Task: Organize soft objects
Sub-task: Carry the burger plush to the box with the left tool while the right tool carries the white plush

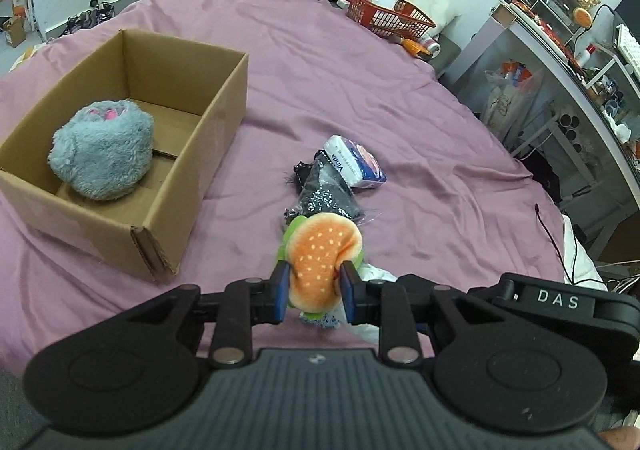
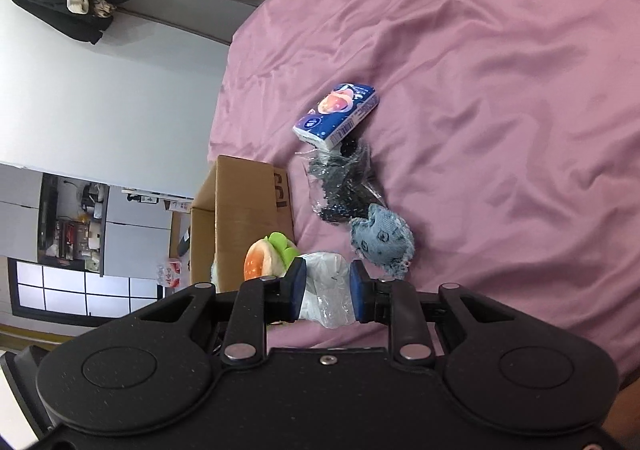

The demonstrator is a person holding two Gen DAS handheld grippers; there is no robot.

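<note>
Burger plush (image 1: 324, 256) sits nearest, pinched in my left tool (image 1: 313, 292), pads denting its bun, held above the bed (image 1: 360, 70). My right tool (image 2: 327, 292) is clamped on a white plastic-wrapped bundle (image 2: 326, 290), also clear of the sheet.

Done so far: one grey plush (image 1: 102, 150) lies in the box (image 1: 192, 154).

Left on the bed: tissue pack (image 2: 336, 116), dark sparkly bag (image 2: 340, 186) touching it, blue rag doll (image 2: 382, 240) just beside the bag.

Judgement: early-to-middle. Two items in hand, headed for the box I'd guess; three to collect.
</note>
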